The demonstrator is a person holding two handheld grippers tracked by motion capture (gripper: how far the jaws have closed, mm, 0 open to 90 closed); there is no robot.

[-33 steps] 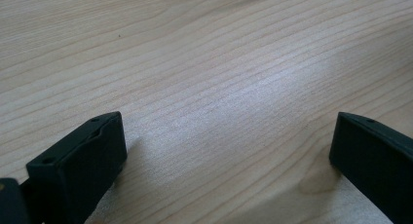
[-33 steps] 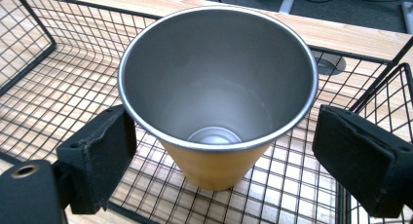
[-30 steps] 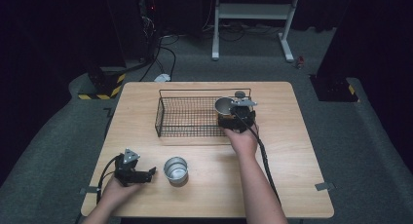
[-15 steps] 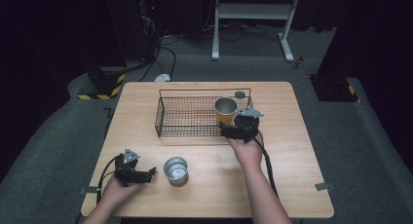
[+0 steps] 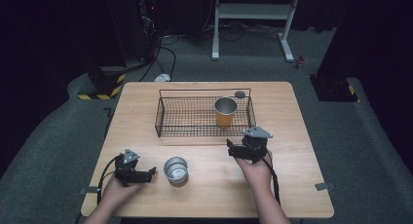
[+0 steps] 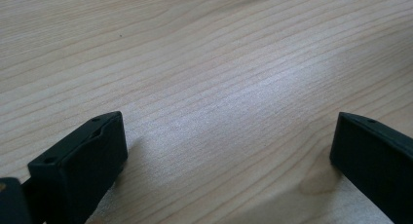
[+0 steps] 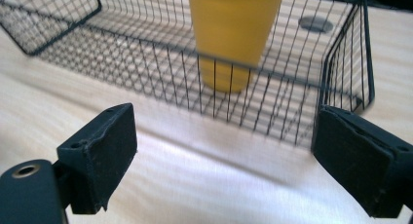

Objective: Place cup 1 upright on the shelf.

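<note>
Orange cup [image 5: 225, 112] upright inside wire basket [image 5: 168, 118], right end. Right gripper [image 5: 237, 150] just outside basket's near wall, jaws wide apart, empty. Left gripper [image 5: 152, 172] jaws spread, empty, beside steel cup [image 5: 176, 170], well apart from basket.

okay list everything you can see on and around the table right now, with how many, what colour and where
wire basket: one, black, back middle of the table
yellow cup: one, yellow with a metal-coloured inside, upright in the basket's right end
silver cup: one, silver, upright on the table's front, between the two grippers
round disc: one, grey, on the table just behind the basket's right end
table: one, light wood, centre of the high view
white frame: one, on the floor beyond the table
striped block: one, yellow and black, floor at the table's back left
cables: several, black, floor behind the table
left gripper: one, black, front left, jaws open
right gripper: one, black, in front of the basket, jaws open
</note>
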